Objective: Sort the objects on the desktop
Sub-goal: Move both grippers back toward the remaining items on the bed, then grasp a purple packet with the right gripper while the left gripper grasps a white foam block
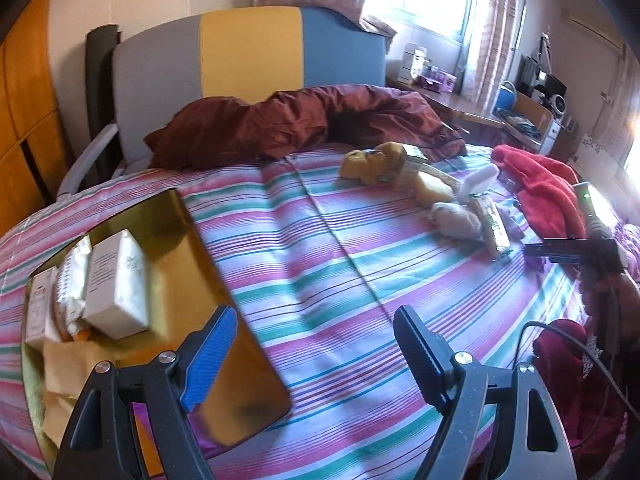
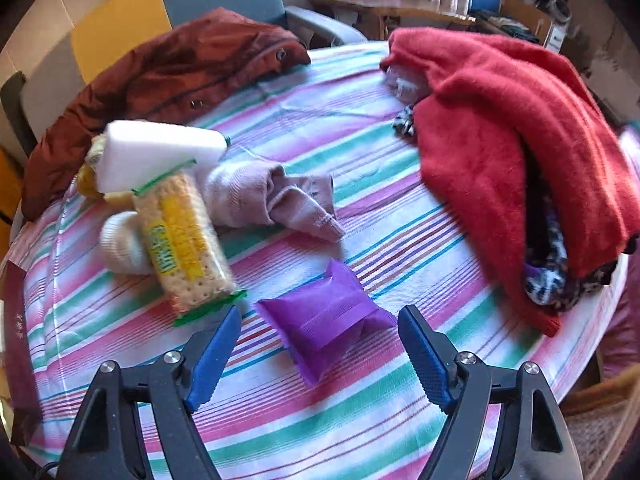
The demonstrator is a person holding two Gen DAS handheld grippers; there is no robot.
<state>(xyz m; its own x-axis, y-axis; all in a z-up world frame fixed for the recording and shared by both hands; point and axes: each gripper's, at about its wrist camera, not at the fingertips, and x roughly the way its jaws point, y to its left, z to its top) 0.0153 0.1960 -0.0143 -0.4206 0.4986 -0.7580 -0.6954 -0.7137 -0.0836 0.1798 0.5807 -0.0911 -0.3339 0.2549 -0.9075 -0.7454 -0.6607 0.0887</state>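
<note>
Striped tablecloth (image 2: pixel 360 216) beneath wide-open right tool (image 2: pixel 318 344), straddling purple packet (image 2: pixel 324 320).

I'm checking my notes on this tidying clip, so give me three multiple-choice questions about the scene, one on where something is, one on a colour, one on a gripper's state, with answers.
1. Where do the white boxes sit?
A. In the gold tin
B. On the red sweater
C. On the chair

2. What colour is the small packet in front of the right gripper?
A. Green
B. Purple
C. Orange

3. How does the right gripper stand?
A. Shut on the cracker pack
B. Shut on nothing
C. Open, holding nothing

Answers: 1 A, the boxes stand inside the tin's gold walls. 2 B, its wrapper is plainly purple. 3 C, the fingers are wide apart, with the packet lying on the cloth beyond them.
</note>
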